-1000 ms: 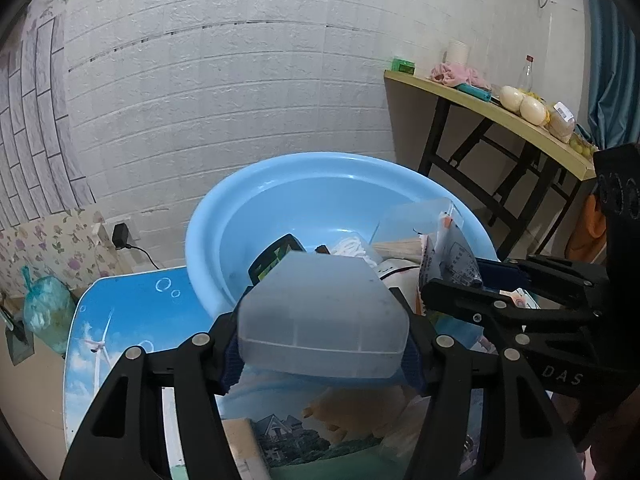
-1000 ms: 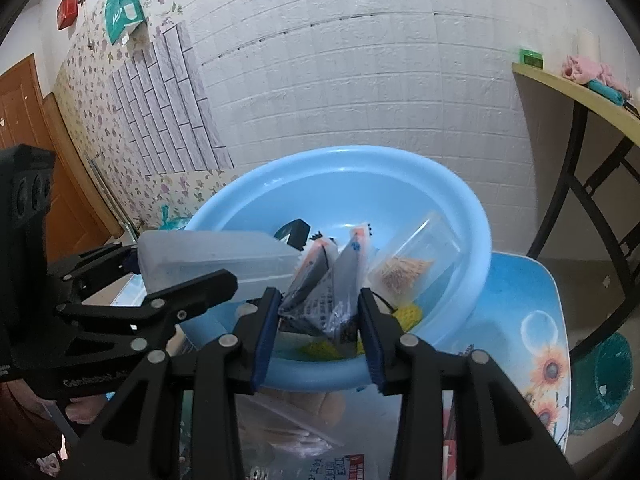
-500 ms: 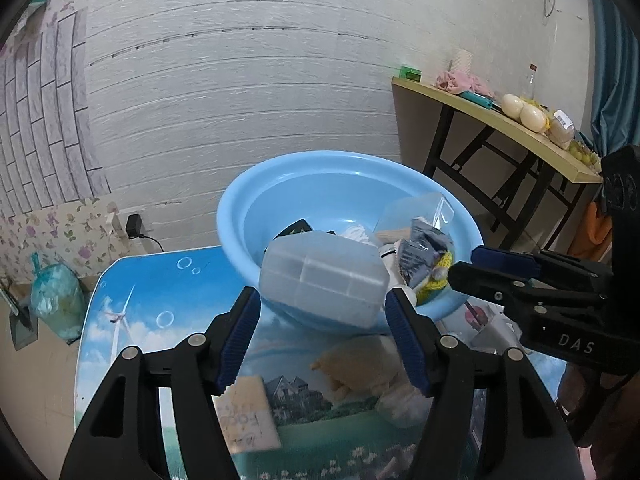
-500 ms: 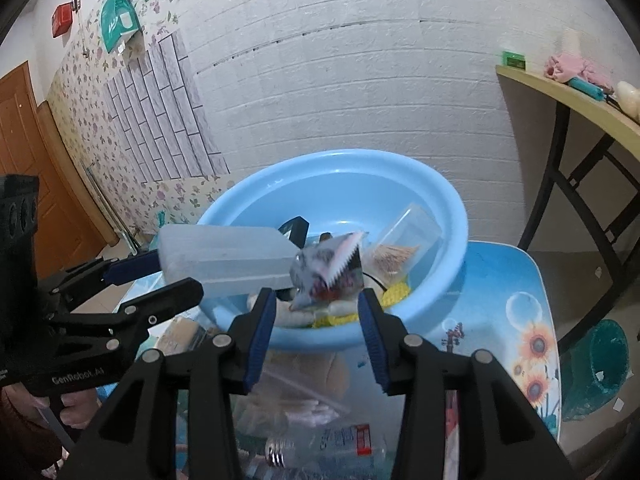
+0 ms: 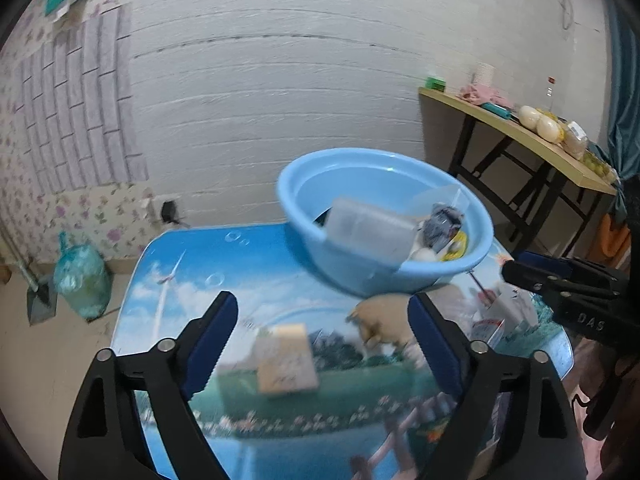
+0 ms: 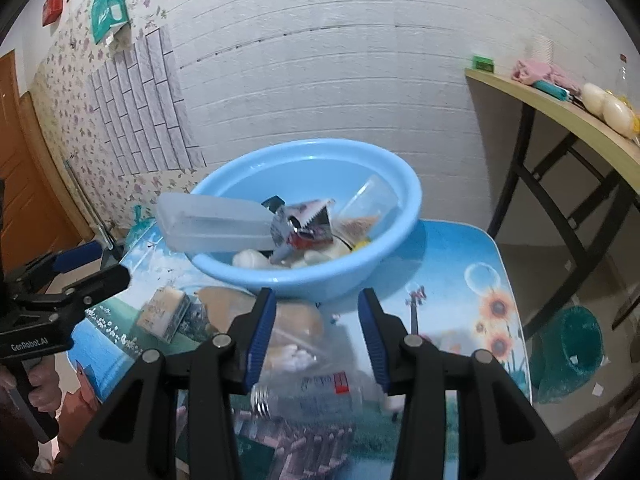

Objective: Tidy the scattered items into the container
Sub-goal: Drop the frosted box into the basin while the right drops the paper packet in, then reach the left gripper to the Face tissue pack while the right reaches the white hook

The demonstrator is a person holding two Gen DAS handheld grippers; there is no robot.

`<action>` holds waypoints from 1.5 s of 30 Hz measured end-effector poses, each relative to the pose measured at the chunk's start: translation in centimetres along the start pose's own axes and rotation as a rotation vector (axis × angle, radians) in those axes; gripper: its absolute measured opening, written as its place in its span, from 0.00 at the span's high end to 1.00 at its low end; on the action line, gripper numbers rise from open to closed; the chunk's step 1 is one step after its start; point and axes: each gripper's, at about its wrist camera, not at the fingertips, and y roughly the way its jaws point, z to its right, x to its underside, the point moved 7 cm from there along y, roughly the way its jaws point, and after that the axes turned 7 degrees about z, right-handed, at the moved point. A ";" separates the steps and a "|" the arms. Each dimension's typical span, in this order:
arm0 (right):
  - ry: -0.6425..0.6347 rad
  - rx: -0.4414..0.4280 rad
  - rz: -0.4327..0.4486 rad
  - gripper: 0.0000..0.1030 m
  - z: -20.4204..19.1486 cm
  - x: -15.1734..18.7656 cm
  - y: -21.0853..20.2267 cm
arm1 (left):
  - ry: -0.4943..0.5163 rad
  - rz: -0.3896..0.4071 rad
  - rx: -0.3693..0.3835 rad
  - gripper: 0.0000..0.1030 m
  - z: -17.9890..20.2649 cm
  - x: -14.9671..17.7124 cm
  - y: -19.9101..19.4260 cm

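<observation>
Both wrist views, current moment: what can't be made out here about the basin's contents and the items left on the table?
- Basin bottom: both views, covered by the translucent box and foil packet.
- Small tan box: left wrist view, print lost to motion blur.
- Clear bottle: right wrist view, blurred, partly behind the right gripper fingers.
- Table's near edge: both views, hidden by the gripper bodies.

basin (image 6: 376,264): glossy light-blue plastic
box (image 6: 212,222): frosted translucent plastic
packet (image 6: 308,226): crinkled shiny foil
tabletop (image 5: 192,280): smooth printed sheen
bottle (image 6: 312,398): clear plastic, ribbed metal-look cap
wall (image 6: 340,80): matt white brick relief
</observation>
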 end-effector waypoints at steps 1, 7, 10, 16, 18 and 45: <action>0.007 -0.002 0.003 0.59 0.0 0.2 -0.3 | -0.008 -0.003 -0.008 0.13 -0.4 0.4 -0.3; 0.023 0.030 0.022 0.59 0.3 1.6 -1.9 | -0.022 -0.024 -0.052 0.11 -2.1 2.6 -2.1; 0.093 0.028 -0.004 0.59 0.7 2.8 -2.6 | -0.031 -0.024 -0.060 0.11 -2.7 3.5 -3.1; 0.051 0.049 0.017 0.59 0.0 4.1 -4.8 | -0.041 -0.027 -0.074 0.10 -3.4 5.1 -5.2; 0.003 0.092 0.042 0.59 -0.3 4.3 -5.9 | -0.037 -0.028 -0.079 0.10 -3.3 5.5 -5.7; 0.078 0.193 0.032 0.27 5.8 6.9 -4.8 | -0.050 -0.163 -0.097 0.04 -3.6 8.9 -2.1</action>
